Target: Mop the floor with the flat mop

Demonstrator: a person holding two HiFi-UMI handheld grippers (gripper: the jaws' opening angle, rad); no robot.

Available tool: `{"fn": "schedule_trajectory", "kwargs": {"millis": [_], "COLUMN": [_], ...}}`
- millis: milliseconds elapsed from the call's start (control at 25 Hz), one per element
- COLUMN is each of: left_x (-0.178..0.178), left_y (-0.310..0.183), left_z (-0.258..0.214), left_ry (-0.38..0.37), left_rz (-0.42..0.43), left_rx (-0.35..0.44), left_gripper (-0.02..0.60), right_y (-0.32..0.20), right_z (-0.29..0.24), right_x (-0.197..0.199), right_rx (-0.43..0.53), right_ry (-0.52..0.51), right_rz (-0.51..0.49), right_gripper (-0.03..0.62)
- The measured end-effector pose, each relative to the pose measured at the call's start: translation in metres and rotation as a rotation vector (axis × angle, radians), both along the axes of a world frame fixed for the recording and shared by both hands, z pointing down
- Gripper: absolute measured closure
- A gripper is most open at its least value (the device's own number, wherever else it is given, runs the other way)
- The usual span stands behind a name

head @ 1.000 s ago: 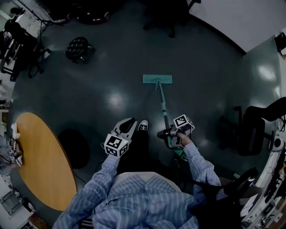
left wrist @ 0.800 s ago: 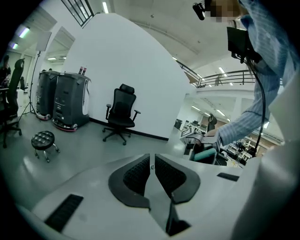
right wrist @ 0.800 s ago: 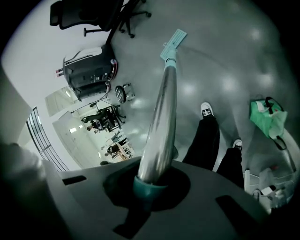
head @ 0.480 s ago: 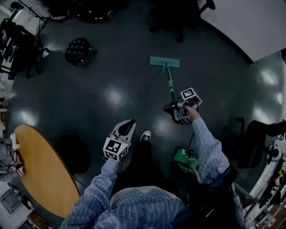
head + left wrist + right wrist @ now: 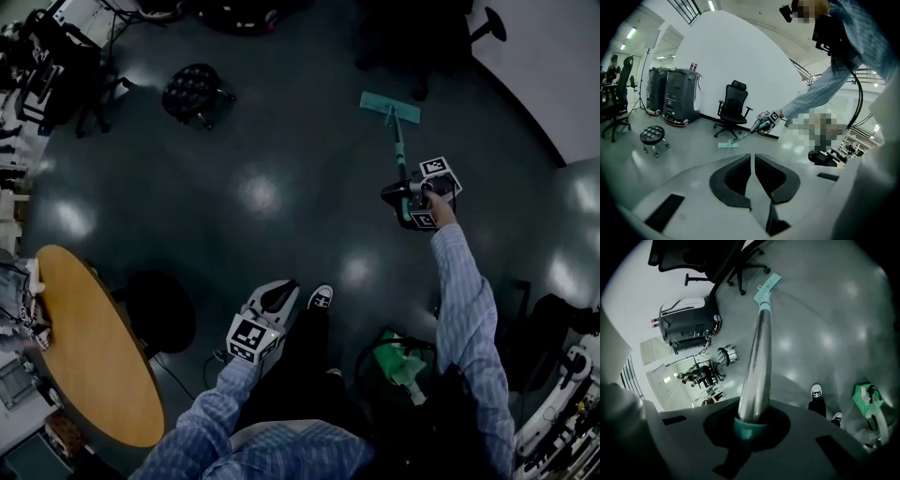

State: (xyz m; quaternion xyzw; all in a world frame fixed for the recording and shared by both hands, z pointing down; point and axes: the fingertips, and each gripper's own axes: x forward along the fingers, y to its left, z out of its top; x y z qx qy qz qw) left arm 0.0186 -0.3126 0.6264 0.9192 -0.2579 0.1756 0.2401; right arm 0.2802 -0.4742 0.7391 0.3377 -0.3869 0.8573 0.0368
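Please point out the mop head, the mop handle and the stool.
mop head (image 5: 386,105), head view, middle of the green pad.
mop handle (image 5: 757,357), right gripper view, middle of the metal shaft.
stool (image 5: 192,89), head view, middle of the seat.

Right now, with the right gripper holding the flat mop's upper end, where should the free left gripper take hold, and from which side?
Grip the flat mop on its bare metal shaft, between the right gripper and the mop head. It is a thin round rod slanting downward, so probably come from its left, jaws across it. The left gripper is shut; open it first.
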Motion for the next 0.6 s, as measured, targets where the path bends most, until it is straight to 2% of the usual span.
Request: {"fn": "schedule_trajectory", "kwargs": {"millis": [160,280,480,600], "left_x": [-0.010,-0.010,-0.005,-0.001], "left_y": [0.017,0.015,0.008,0.016], "left_z": [0.007,0.003,-0.011,-0.026], "left_ry": [0.003,0.013,0.039,0.050], "left_rz": [-0.002,-0.001,0.004,0.025], "left_rx": [-0.022,-0.018,-0.002,0.022], "left_gripper": [0.552,0.552,0.552,0.554], "right_y": [-0.015,-0.016,0.010,0.044], "right_z": [0.002,0.000,-0.013,-0.024], "right_x": [0.010,0.012,0.002,-0.011], "right_rx": [0.004,0.000,-0.015,-0.025], "right_ry": [0.009,0.054,0.044,0.033], "right_rz": [0.086,0.091,0.101,0.097], "right_gripper": [0.586,0.586,0.586,0.586]}}
